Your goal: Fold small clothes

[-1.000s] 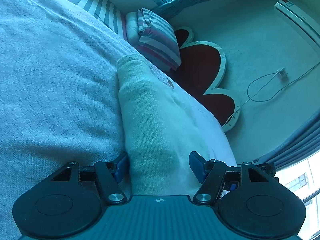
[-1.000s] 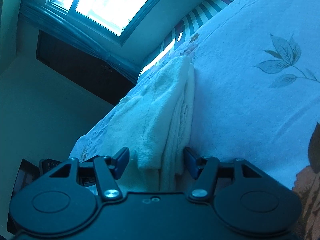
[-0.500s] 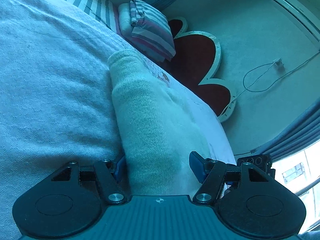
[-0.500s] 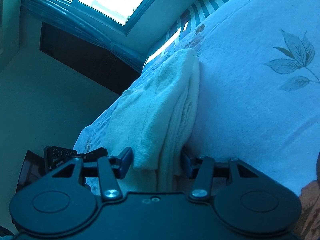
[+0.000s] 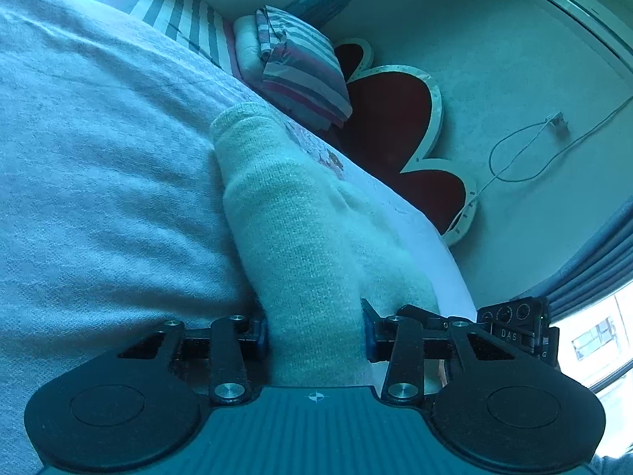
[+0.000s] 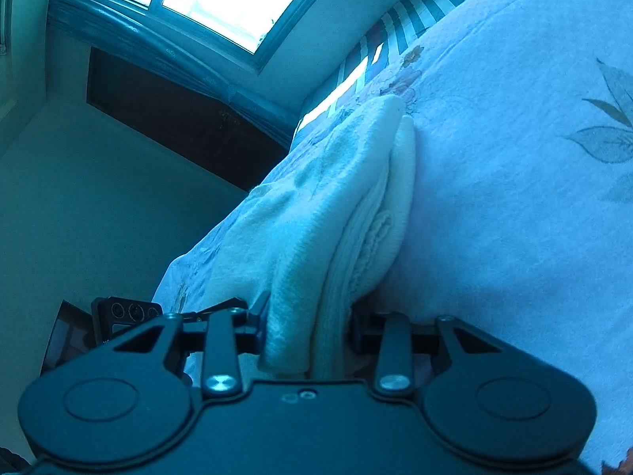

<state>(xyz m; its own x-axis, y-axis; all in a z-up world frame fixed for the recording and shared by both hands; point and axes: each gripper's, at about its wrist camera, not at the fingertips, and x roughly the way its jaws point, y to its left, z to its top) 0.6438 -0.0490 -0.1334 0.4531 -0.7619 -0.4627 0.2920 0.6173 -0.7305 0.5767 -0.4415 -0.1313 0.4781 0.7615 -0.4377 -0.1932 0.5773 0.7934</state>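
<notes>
The cream knit garment (image 5: 300, 237) is lying on the bed (image 5: 99, 166), already doubled into layers. Its near edge is being clamped by the left hand-held gripper (image 5: 314, 336) and right hand-held gripper (image 6: 306, 328), whose jaws have just been closing. A further fold is judged to be remaining.

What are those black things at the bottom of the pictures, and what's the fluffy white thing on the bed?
Those black things are tongs that a person holds, one in each hand. A small camera sits on each, looking forward along its two fingers, so one picture comes from the left tongs and one from the right tongs. The fluffy thing is a small cream knitted garment, already folded over, lying on a pale bedspread. Both tongs have just been closing, and each now pinches an end of it. At the head of the bed lies a striped pillow.
</notes>
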